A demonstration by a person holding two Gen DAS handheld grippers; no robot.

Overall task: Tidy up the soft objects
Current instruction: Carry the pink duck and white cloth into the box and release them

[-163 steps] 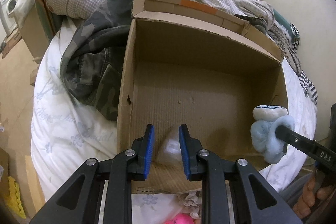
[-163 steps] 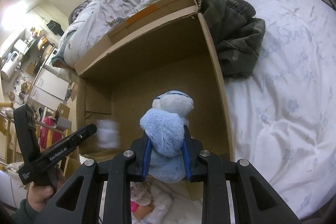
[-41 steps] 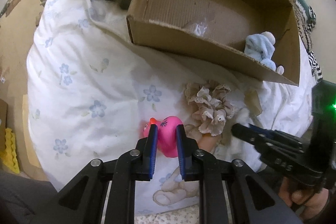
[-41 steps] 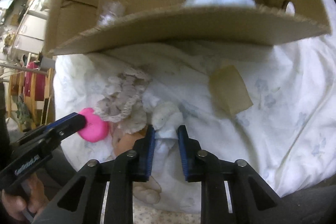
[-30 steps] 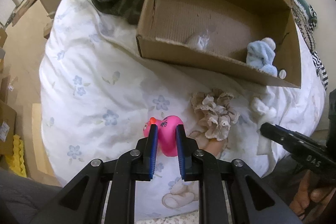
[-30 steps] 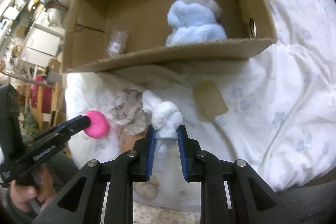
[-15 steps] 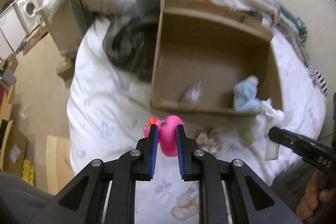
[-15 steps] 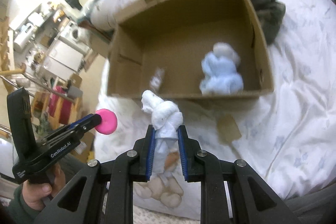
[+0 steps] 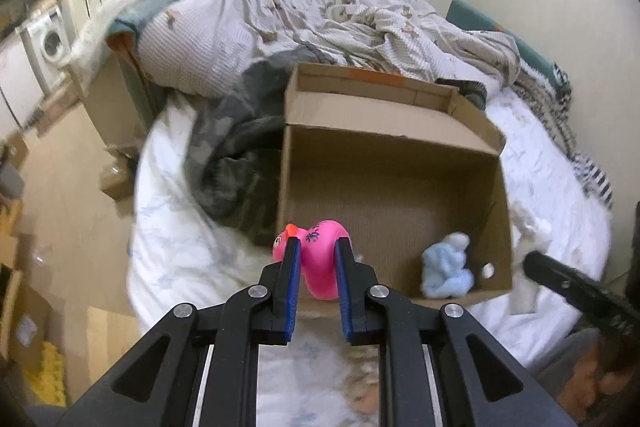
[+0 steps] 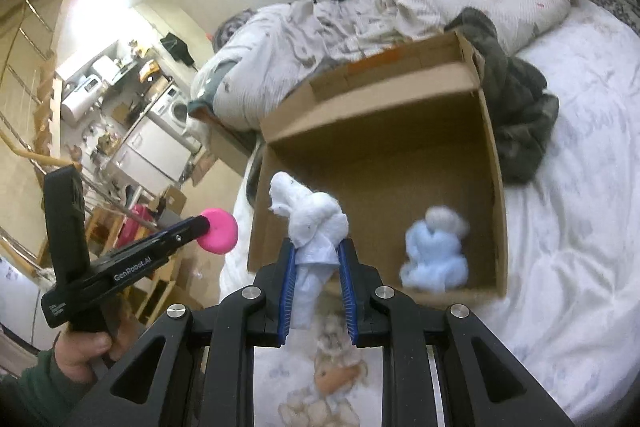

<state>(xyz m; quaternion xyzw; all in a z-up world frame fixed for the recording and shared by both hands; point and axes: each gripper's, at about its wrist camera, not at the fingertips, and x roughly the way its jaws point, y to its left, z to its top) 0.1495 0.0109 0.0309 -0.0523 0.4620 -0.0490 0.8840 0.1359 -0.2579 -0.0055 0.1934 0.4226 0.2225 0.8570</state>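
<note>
Claws gripping pink duck (image 9: 320, 259), white cloth (image 10: 314, 231)

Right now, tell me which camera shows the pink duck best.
The left wrist view: the pink duck sits close between the left gripper pads, beak and eye visible. The right wrist view shows only its round pink end off to the side.

Both claws clamped tight and angled downward: left claw (image 9: 316, 267), right claw (image 10: 318, 267), a hand (image 10: 86, 351) gripping the left handle.
</note>
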